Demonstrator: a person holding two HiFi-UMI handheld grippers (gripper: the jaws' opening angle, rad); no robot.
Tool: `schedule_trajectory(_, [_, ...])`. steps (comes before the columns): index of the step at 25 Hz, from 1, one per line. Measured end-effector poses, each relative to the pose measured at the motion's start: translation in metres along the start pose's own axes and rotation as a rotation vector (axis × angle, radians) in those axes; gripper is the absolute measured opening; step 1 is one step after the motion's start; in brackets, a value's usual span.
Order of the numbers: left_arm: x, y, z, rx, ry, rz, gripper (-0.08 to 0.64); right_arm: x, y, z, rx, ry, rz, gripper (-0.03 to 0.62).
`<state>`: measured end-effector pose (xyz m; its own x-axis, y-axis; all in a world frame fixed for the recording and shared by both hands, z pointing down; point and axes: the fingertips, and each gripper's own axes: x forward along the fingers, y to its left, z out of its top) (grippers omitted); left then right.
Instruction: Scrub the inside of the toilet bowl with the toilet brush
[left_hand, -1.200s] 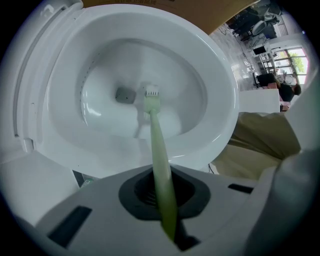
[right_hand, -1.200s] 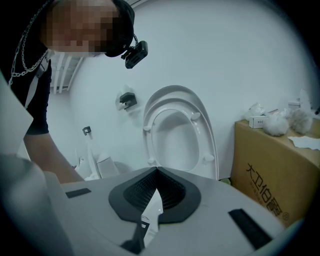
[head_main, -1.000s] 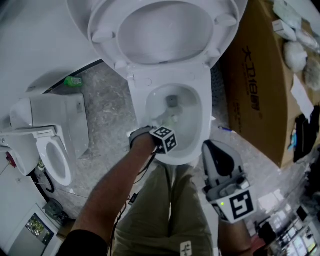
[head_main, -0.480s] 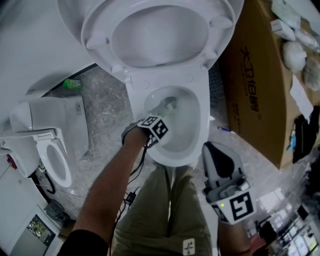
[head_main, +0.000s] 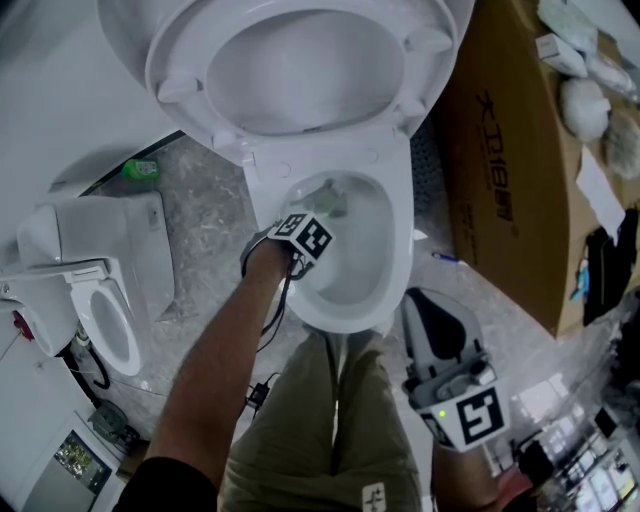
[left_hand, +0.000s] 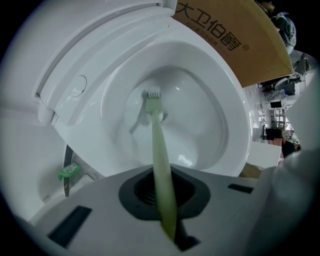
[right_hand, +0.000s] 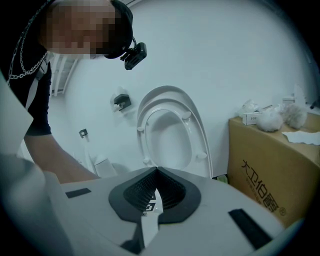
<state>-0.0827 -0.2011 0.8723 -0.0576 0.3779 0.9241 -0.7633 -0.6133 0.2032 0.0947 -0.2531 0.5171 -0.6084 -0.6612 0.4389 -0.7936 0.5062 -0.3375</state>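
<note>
The white toilet bowl stands open below me, its seat and lid raised. My left gripper reaches over the bowl's left rim and is shut on the pale green handle of the toilet brush. The brush head presses against the bowl's back inner wall; in the head view the brush head sits at the bowl's back left. My right gripper hangs to the right of the bowl's front, shut and holding nothing. In the right gripper view my right gripper faces the raised seat.
A large brown cardboard box stands close on the toilet's right, with white bundles on top. A second, smaller white toilet sits at the left. A small green object lies on the speckled floor by the wall. The person's legs stand before the bowl.
My left gripper has moved from the bowl's front toward its back left, carrying the brush head from the drain up to the back wall. The right gripper has stayed put.
</note>
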Motion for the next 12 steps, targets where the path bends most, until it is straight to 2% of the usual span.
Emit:
schedule_trajectory(6, [-0.002,-0.022,0.027,0.012,-0.078,-0.002,0.002,-0.011,-0.009,-0.001,0.005,-0.005,-0.012,0.005])
schedule_trajectory(12, [0.008,-0.04,0.03,0.011,-0.094,0.008,0.002,-0.026,-0.015,-0.002,0.005,-0.01,-0.013,0.005])
